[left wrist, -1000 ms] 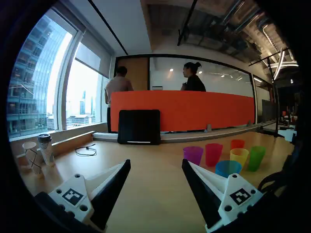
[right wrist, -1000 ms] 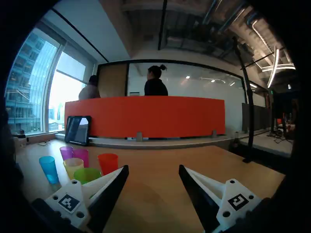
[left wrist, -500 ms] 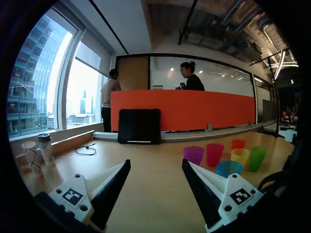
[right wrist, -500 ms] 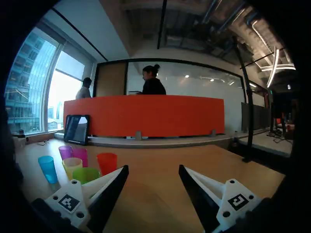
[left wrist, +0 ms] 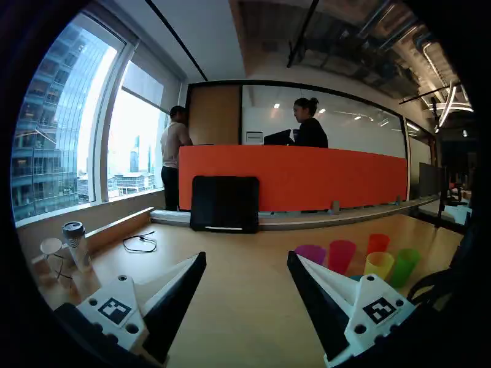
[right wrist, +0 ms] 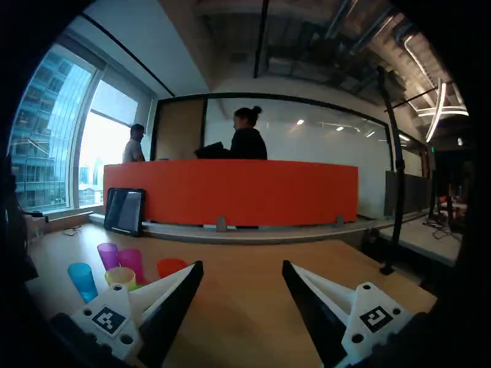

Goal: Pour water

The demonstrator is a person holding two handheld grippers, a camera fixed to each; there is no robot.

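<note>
Wooden desk [left wrist: 245, 319] is spreading out beneath both tools. Left gripper [left wrist: 246, 256] is hovering above it, jaws standing wide apart, gripping nothing. Right gripper [right wrist: 242, 265] is hovering likewise, jaws wide, nothing between them.

Left gripper view: plastic cups are clustering at 3 o'clock, just beyond the right finger. These are the purple cup [left wrist: 311, 252], pink cup [left wrist: 342, 254], red cup [left wrist: 377, 241], yellow cup [left wrist: 378, 264] and green cup [left wrist: 405, 265]. All are standing upright, long axis vertical, mouths facing up. The finger is hiding the lower parts of the purple and pink ones.

Right gripper view: the cluster is sitting at 9 o'clock, with the blue cup [right wrist: 81, 279] outermost. The left finger is covering the lower part of the red one.

Farther out at 12 o'clock, a dark tablet [left wrist: 224, 203] is leaning upright at the foot of an orange partition [left wrist: 307, 178]. Two people are standing behind it. Toward 9 o'clock a black cable [left wrist: 140, 243] is lying loose, and a lidded paper cup [left wrist: 75, 243] is standing near the window [left wrist: 67, 141].
</note>
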